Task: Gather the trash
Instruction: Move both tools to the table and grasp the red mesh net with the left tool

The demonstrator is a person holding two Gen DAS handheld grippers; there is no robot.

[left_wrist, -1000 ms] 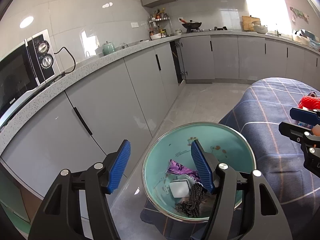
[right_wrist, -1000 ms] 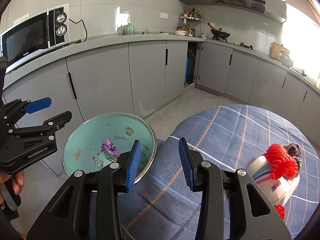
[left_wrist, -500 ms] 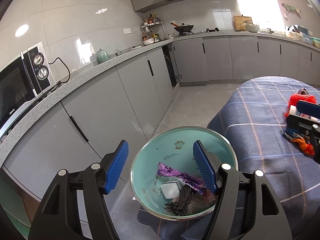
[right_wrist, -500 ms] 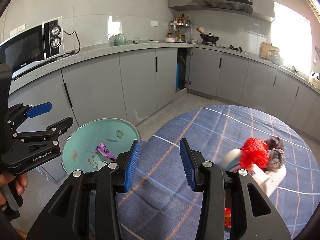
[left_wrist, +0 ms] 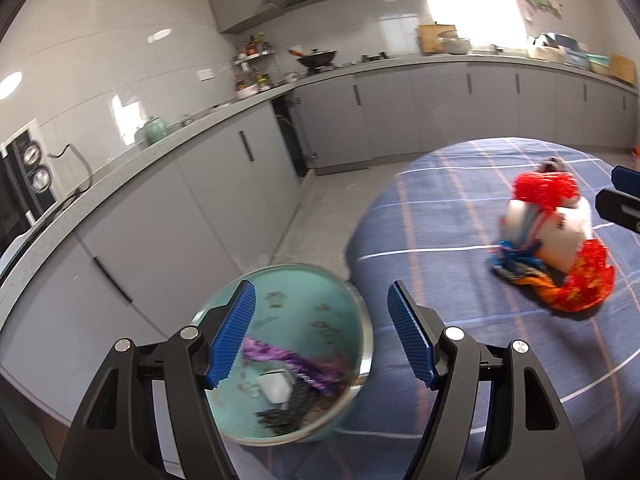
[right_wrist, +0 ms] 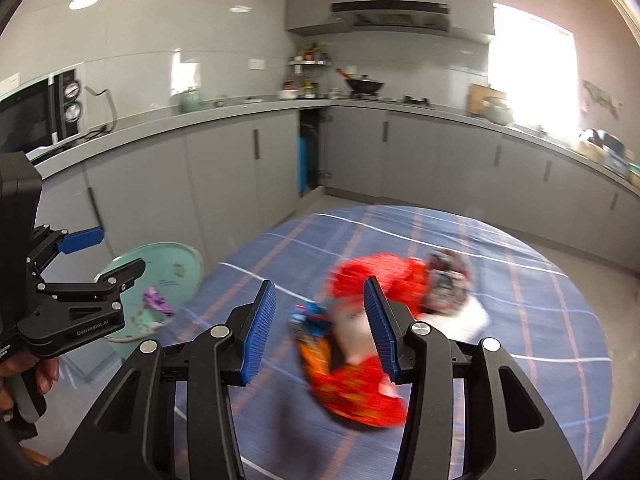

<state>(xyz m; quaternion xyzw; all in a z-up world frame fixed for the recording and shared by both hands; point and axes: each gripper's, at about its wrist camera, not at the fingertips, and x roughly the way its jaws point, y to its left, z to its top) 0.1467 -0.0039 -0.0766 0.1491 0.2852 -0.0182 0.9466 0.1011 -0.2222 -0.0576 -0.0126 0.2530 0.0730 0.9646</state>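
Your trash pile (right_wrist: 360,332) lies on the blue checked tabletop (right_wrist: 520,320), toward its far side and well apart from the teal bin (left_wrist: 304,312) standing off the tabletop's near-left edge. It looks light and soft: red netting, crinkly orange and blue wrappers, a white cup or tub, none of it stiff except the tub. Foil wrappers will likely slip and spring back, so take a bunched fold of netting or wrapper, not the smooth tub wall. Your right gripper (right_wrist: 320,328) has its jaws opening, nothing pressed between them. Your left gripper (left_wrist: 320,336) stands wide and empty above the bin's rim.
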